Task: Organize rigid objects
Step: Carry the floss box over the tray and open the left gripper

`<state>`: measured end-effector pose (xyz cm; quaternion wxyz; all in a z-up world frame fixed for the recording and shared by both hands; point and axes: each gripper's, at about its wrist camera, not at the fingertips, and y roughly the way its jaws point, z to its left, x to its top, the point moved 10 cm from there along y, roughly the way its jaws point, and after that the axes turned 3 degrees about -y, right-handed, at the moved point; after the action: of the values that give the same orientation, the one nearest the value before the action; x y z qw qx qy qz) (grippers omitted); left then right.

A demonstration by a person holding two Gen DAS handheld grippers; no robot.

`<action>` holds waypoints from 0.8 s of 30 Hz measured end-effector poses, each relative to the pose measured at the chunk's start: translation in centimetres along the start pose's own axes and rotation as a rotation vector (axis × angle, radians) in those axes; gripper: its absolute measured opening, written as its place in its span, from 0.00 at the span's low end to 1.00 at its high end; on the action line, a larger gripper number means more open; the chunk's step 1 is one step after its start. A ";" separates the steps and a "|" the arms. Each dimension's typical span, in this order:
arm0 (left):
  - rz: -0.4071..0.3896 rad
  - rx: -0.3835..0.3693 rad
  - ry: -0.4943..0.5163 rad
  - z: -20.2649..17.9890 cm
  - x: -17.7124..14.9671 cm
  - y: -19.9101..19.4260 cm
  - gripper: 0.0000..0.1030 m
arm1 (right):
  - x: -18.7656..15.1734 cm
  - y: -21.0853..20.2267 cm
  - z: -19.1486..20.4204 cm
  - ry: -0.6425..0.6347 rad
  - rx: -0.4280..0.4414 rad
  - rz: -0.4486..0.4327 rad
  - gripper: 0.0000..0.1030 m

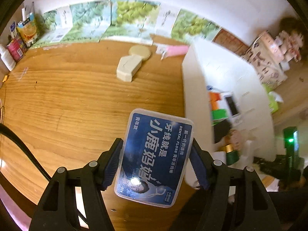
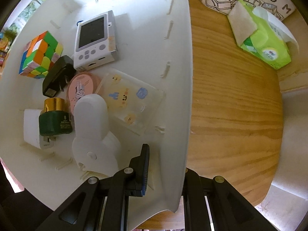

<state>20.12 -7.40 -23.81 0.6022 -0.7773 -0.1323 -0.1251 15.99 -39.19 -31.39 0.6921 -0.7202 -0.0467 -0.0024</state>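
The left gripper [image 1: 156, 163] is clenched on a blue dental floss box [image 1: 154, 157], its pads pressing the two long sides so the labelled lid faces the camera — a grip that keeps the flat case from twisting as it hangs clear of the wooden table [image 1: 67, 96], apparently on its way to the white bin [image 1: 194, 88] at the table's right edge. The right gripper [image 2: 165, 171] is pinched on that bin's near wall [image 2: 179, 115], one finger inside and one outside, most likely to steady the light container while things go in. Inside lie a Rubik's cube [image 2: 40, 54] toward the far left corner, a white handheld console [image 2: 96, 42] beside it, a black plug adapter [image 2: 57, 76], a pink round case [image 2: 80, 90], a clear box with cartoon stickers [image 2: 130, 100], a green bottle with a gold cap [image 2: 54, 117] resting on a white charger [image 2: 31, 129], and a white rounded gadget [image 2: 94, 130] nearest the held wall. Still out on the table near its far edge are a cream block [image 1: 129, 68] touching a round cream lid [image 1: 140, 52], and a pink tube [image 1: 176, 50] — probably next. A green tissue pack [image 2: 267, 44] sits outside the bin on the table's right side.
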 end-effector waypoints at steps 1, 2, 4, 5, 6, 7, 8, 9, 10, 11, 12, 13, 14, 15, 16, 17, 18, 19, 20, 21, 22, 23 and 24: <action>-0.016 -0.006 -0.001 -1.9 -0.3 -0.2 0.68 | -0.3 0.1 0.1 -0.007 0.005 -0.007 0.13; -0.032 -0.018 -0.001 -2.5 -0.2 -0.7 0.68 | -0.3 0.0 0.3 -0.013 0.007 -0.010 0.12; -0.060 -0.043 0.005 -4.5 0.2 -1.7 0.68 | -0.3 0.0 0.4 -0.032 0.012 -0.023 0.11; -0.074 -0.055 0.010 -5.2 0.5 -1.9 0.68 | -0.6 -0.1 0.5 -0.041 0.010 -0.027 0.11; -0.082 -0.065 0.015 -5.7 0.7 -1.9 0.68 | -0.7 -0.2 0.2 -0.055 0.010 -0.033 0.10; -0.091 -0.076 0.022 -6.5 0.7 -2.1 0.68 | -0.7 -0.3 0.3 -0.070 0.008 -0.041 0.10; -0.099 -0.087 0.030 -7.4 0.6 -2.4 0.68 | -0.7 -0.4 0.4 -0.081 0.007 -0.044 0.10; -0.108 -0.102 0.041 -8.3 0.6 -2.5 0.68 | -0.6 -0.6 0.6 -0.090 0.007 -0.049 0.10; -0.114 -0.109 0.048 -9.1 0.5 -2.7 0.68 | -0.7 -0.6 0.7 -0.101 0.008 -0.053 0.10; -0.115 -0.118 0.053 -9.9 0.4 -2.6 0.68 | -0.7 -0.6 1.0 -0.110 0.008 -0.054 0.10; -0.114 -0.130 0.059 -10.7 0.3 -2.5 0.68 | -0.7 -0.7 1.0 -0.119 0.008 -0.058 0.10; -0.110 -0.140 0.063 -11.5 0.1 -2.3 0.68 | -0.7 -0.7 1.2 -0.137 0.005 -0.061 0.10; -0.104 -0.153 0.069 -12.4 0.0 -2.1 0.68 | -0.8 -0.7 1.2 -0.147 0.007 -0.063 0.10; -0.099 -0.161 0.075 -13.0 -0.2 -1.9 0.68 | -0.6 -0.8 1.2 -0.158 0.010 -0.065 0.10; -0.090 -0.172 0.085 -14.0 -0.4 -1.6 0.68 | -0.6 -0.8 1.3 -0.168 0.013 -0.067 0.10; -0.082 -0.180 0.094 -14.7 -0.7 -1.2 0.68 | -0.7 -0.8 1.3 -0.180 0.017 -0.068 0.10; -0.071 -0.188 0.109 -15.7 -1.0 -0.8 0.68 | -0.5 -1.3 1.2 -0.192 0.018 -0.070 0.10; -0.062 -0.194 0.121 -16.4 -1.3 -0.5 0.68 | -0.9 -1.4 1.3 -0.200 0.018 -0.072 0.10; -0.050 -0.196 0.135 -17.1 -1.6 -0.1 0.68 | -1.3 -1.5 1.4 -0.213 0.017 -0.075 0.10; -0.043 -0.197 0.148 -17.7 -1.9 0.2 0.68 | -1.4 -1.5 1.5 -0.223 0.017 -0.075 0.10; -0.029 -0.197 0.161 -18.4 -2.1 0.6 0.69 | -1.6 -1.5 1.7 -0.232 0.017 -0.075 0.10; -0.015 -0.194 0.173 -19.1 -2.4 1.0 0.69 | -1.3 -1.5 1.5 -0.241 0.018 -0.075 0.10; -0.004 -0.189 0.187 -19.6 -2.6 1.3 0.69 | -1.2 -1.5 1.5 -0.250 0.017 -0.074 0.10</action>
<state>17.51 -26.82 -21.15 0.5359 -0.8152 -0.0647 -0.2100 14.57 -37.69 -30.07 0.6866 -0.7067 -0.1592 0.0622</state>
